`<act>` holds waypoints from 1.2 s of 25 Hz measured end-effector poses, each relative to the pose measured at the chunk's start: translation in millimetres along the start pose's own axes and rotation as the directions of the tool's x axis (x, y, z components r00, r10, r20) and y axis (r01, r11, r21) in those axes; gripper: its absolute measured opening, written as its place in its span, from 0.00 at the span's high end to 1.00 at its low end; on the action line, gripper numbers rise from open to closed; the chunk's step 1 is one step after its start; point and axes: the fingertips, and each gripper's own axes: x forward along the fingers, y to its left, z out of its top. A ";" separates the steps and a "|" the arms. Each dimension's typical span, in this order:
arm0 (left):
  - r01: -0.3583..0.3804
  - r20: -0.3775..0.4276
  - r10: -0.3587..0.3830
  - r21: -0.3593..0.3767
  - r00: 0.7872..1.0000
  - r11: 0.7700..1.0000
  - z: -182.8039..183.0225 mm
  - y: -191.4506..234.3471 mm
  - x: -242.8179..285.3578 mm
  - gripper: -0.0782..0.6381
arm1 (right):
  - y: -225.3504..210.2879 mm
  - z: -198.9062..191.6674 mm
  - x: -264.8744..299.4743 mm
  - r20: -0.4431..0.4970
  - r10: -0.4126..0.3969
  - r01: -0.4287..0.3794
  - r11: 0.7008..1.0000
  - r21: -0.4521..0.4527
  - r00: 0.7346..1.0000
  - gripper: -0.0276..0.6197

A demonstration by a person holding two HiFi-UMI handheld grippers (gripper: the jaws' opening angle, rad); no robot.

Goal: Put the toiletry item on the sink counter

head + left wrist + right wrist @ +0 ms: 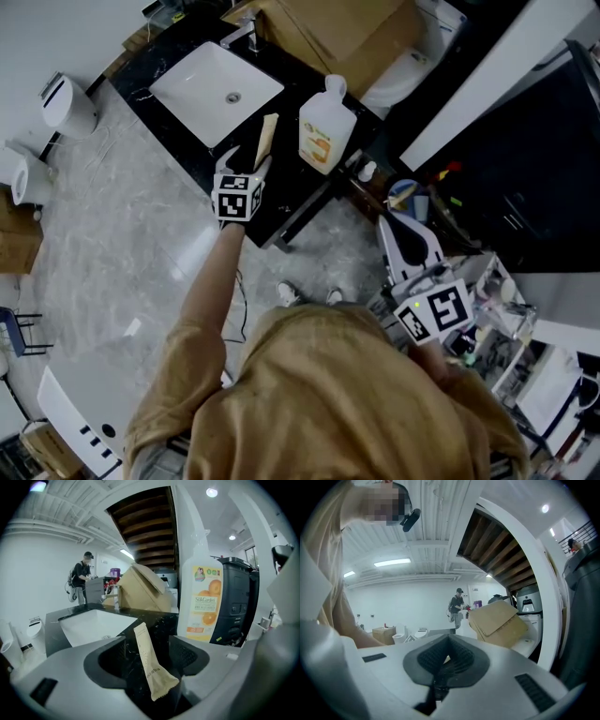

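A slim beige toiletry sachet point(266, 139) rests on the black sink counter point(286, 108), just right of the white basin point(202, 80). My left gripper point(249, 161) hovers at the counter's front edge with its jaws wide apart. In the left gripper view the sachet point(149, 663) leans between the jaws of the left gripper point(149, 644), and neither pad presses on it. My right gripper point(396, 223) is held low at the right, away from the counter. In the right gripper view the pads of the right gripper point(448, 644) meet with nothing between them.
A big white bottle with an orange label point(326, 127) stands on the counter right of the sachet. A faucet point(246, 36) and a cardboard box point(347, 33) lie behind the basin. A toilet point(412, 66) and a cluttered rack point(497, 319) are at the right. A person point(82, 581) stands far off.
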 end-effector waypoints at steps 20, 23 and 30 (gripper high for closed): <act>-0.130 0.087 0.135 -0.064 0.987 0.989 9.5 5.1 -118.8 0.53 | 15.8 5.7 12.4 0.055 0.167 -0.169 0.985 0.030 0.984 0.95; -0.134 0.088 0.138 -0.046 0.987 0.990 10.4 1.3 -129.5 0.57 | 17.5 8.9 15.9 0.056 0.181 -0.182 0.983 0.022 0.982 0.95; -0.136 0.113 0.140 -0.044 0.984 0.990 12.1 -9.9 -144.6 0.80 | 12.0 11.8 18.6 0.055 0.177 -0.178 0.984 0.019 0.983 0.95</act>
